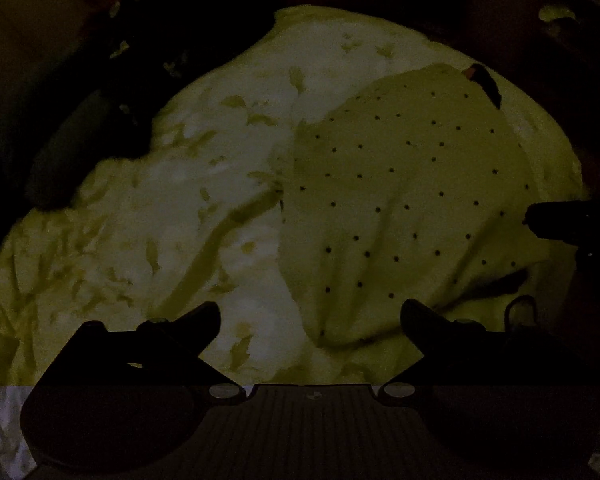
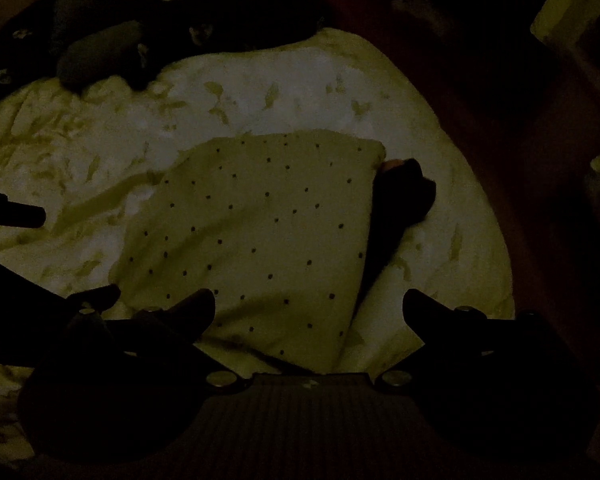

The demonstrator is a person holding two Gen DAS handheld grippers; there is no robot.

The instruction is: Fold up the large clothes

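Note:
The scene is very dark. A pale garment with small dark dots [image 1: 412, 208] lies folded in a rough rectangle on a leaf-print bedcover [image 1: 204, 220]; it also shows in the right wrist view [image 2: 260, 236]. A dark part of the garment [image 2: 404, 196] sticks out at its far right side. My left gripper [image 1: 310, 320] is open and empty just above the garment's near edge. My right gripper [image 2: 310, 312] is open and empty over the garment's near edge. The right gripper's finger [image 1: 560, 220] shows at the right edge of the left view.
Dark cushions or clothes [image 2: 112, 48] lie at the far left of the bedcover [image 2: 260, 92], also in the left wrist view [image 1: 100, 120]. Dark furniture [image 2: 520, 120] borders the bed on the right.

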